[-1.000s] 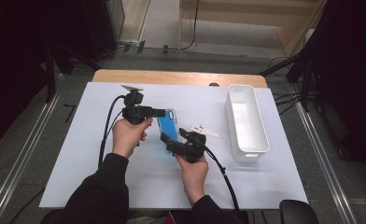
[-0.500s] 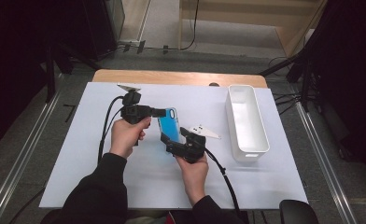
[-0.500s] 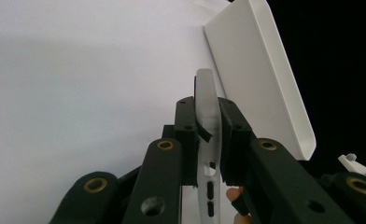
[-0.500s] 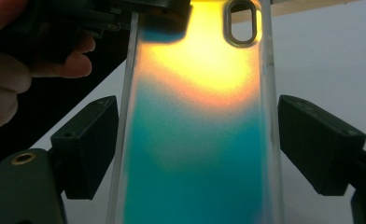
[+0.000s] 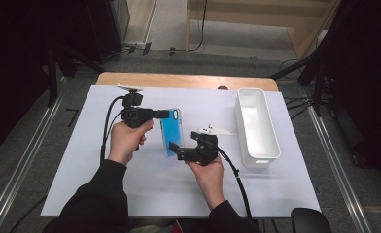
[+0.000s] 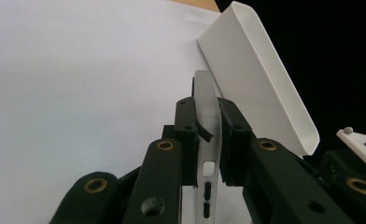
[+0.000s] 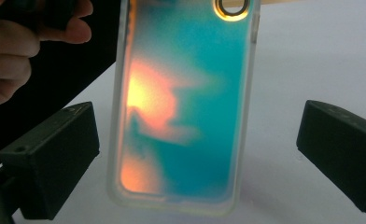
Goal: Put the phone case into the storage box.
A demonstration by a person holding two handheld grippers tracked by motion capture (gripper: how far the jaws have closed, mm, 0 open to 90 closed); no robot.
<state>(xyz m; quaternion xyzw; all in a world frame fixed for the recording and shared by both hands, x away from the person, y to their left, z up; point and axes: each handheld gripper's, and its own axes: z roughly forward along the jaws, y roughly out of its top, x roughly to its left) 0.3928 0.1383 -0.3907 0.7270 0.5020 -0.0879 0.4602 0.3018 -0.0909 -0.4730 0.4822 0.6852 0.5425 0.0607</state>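
The phone case point(image 5: 171, 131) sits mid-table, blue from above, held off the white sheet; in your right gripper view it reads teal with an orange-pink glow point(image 7: 181, 107), frosted clear rim, a round ring at its top edge. No brand, label or writing readable on it anywhere. Your left gripper point(image 5: 163, 114) is clamped on the case's far end: in the left gripper view both black jaws press the case's thin edge point(image 6: 207, 121) from either side, button cutouts visible on that edge. Your right gripper point(image 5: 175, 148) is at the case's near end with jaws spread wide, one pad each side of the case in its own view, neither touching it. Your left hand point(image 5: 125, 141) wraps the left handle, your right hand point(image 5: 208, 167) the right one. The white bin point(image 5: 256, 126) stands just right of the grippers, apart from the case, long side running away from you. The table point(image 5: 130, 189) is covered in white, wooden edge showing at the far side.
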